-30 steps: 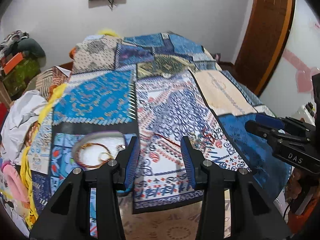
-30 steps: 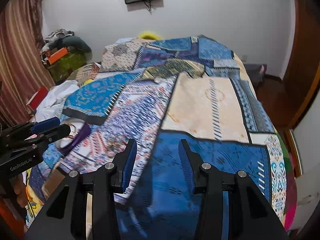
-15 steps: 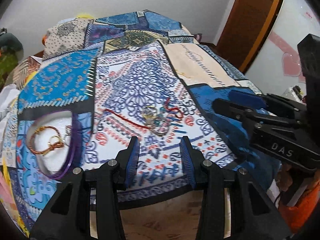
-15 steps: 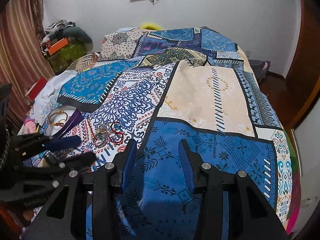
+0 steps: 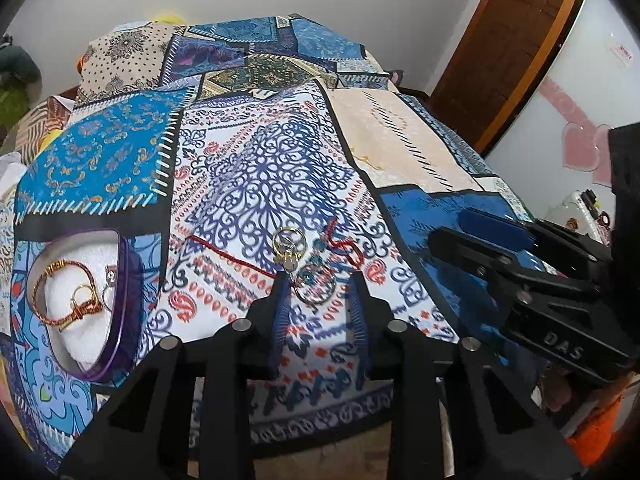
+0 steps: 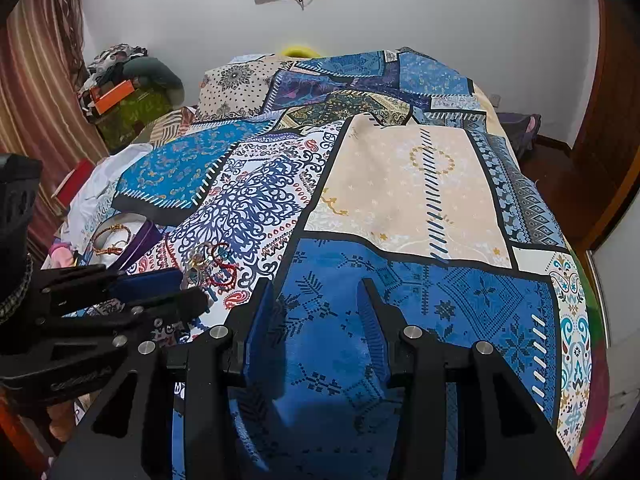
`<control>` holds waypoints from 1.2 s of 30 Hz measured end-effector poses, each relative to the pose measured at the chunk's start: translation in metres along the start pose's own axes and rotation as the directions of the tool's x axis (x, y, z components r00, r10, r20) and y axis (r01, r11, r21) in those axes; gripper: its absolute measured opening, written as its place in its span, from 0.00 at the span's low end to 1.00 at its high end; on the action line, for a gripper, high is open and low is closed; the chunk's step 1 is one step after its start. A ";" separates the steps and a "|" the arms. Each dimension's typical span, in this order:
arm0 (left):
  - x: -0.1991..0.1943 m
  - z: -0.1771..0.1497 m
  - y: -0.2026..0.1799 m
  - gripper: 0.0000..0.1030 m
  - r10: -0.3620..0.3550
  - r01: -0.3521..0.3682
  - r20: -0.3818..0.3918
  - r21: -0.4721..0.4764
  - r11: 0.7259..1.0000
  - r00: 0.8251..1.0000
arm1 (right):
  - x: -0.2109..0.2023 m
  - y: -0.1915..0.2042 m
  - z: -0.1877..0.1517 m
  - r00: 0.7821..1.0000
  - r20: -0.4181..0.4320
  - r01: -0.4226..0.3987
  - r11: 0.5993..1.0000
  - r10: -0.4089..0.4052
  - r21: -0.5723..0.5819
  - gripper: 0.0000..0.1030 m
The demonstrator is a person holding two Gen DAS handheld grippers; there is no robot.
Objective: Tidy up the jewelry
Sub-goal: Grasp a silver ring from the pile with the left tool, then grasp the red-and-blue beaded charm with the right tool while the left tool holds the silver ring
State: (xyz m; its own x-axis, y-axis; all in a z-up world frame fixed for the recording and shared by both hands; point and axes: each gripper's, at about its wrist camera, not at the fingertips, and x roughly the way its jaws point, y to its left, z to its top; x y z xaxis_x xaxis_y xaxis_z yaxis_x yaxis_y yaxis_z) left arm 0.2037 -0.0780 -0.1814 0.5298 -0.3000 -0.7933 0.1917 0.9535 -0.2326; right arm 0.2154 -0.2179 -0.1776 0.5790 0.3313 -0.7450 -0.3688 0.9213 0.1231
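A small pile of jewelry lies on the patchwork bedspread: a silver hoop (image 5: 316,284) with a teal piece, a gold ring (image 5: 289,237) and a red cord bracelet (image 5: 347,249). My left gripper (image 5: 318,282) hangs over the pile with its jaws closing. The hoop lies between its fingertips, and the pads do not press on it. At the left, an open purple box (image 5: 120,320) with a white lining holds a gold and red bangle (image 5: 60,292). My right gripper (image 6: 316,294) stands open over a blue patch with nothing between its fingers. The pile (image 6: 210,262) lies to its left.
The bedspread (image 6: 400,184) covers the whole bed, and its front edge (image 5: 320,428) falls away just below my left gripper. Clothes and boxes (image 6: 120,96) are heaped at the far left, beside a striped curtain. A wooden door (image 5: 500,40) stands at the right.
My left gripper has come forward and down from beside the purple box to the jewelry pile, and its jaws have narrowed. The right gripper has hardly moved.
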 end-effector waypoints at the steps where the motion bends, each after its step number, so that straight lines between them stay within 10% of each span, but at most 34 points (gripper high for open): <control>1: 0.001 0.000 0.000 0.23 0.008 -0.008 0.003 0.005 1.000 1.000 | 0.000 0.000 0.000 1.000 -0.001 0.000 1.000 0.000 0.000 0.38; 33: -0.034 -0.033 0.040 0.20 0.050 -0.051 0.066 0.015 0.999 0.997 | 0.044 0.060 0.017 0.991 -0.106 -0.102 0.979 0.084 -0.176 0.45; 36: -0.036 -0.033 0.039 0.20 0.051 -0.052 0.073 0.006 0.999 0.996 | 0.046 0.062 0.016 0.991 -0.109 -0.102 0.977 0.083 -0.187 0.32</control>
State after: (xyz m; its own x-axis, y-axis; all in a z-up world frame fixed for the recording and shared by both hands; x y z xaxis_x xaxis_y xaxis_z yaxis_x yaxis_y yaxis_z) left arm 0.1645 -0.0291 -0.1808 0.5974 -0.2522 -0.7612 0.1688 0.9675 -0.1881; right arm 0.2309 -0.1425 -0.1932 0.4635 0.3820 -0.7995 -0.5552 0.8284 0.0740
